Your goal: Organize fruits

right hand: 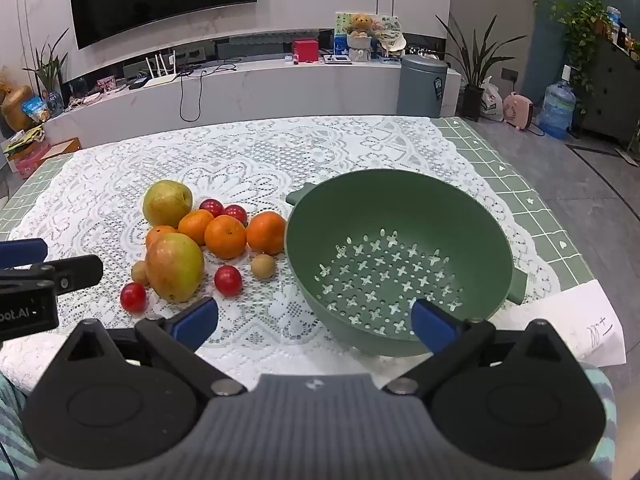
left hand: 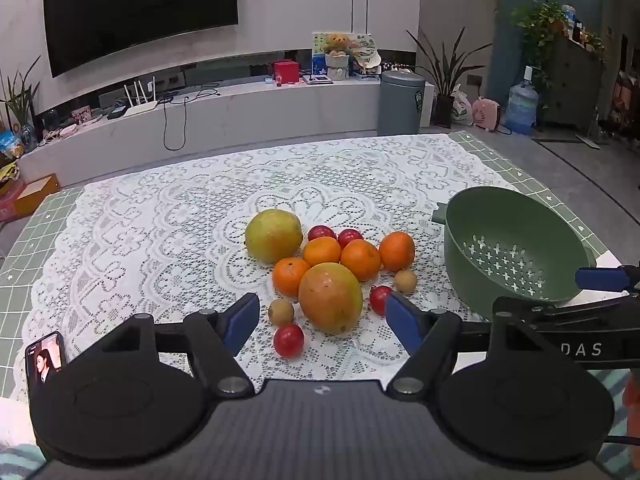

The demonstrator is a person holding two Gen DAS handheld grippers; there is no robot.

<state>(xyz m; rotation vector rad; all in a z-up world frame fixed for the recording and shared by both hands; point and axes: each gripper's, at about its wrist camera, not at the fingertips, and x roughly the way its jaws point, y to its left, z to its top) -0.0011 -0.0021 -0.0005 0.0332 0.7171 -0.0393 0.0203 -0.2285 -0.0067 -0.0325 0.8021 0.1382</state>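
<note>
A pile of fruit lies on the lace cloth: a large orange-green mango (left hand: 330, 298) (right hand: 174, 266), a yellow-green fruit (left hand: 273, 235) (right hand: 167, 203), several oranges (left hand: 361, 260) (right hand: 225, 237), several small red fruits (left hand: 289, 340) (right hand: 228, 280) and small tan fruits (left hand: 281, 311) (right hand: 263, 266). An empty green colander (left hand: 508, 248) (right hand: 396, 260) stands to their right. My left gripper (left hand: 322, 322) is open, just before the mango. My right gripper (right hand: 314, 322) is open, at the colander's near rim.
A phone (left hand: 45, 360) lies at the table's near left edge. A white paper sheet (right hand: 584, 322) lies right of the colander. The green checked tablecloth (right hand: 516, 184) shows around the lace. A TV bench and a grey bin (right hand: 423, 86) stand beyond the table.
</note>
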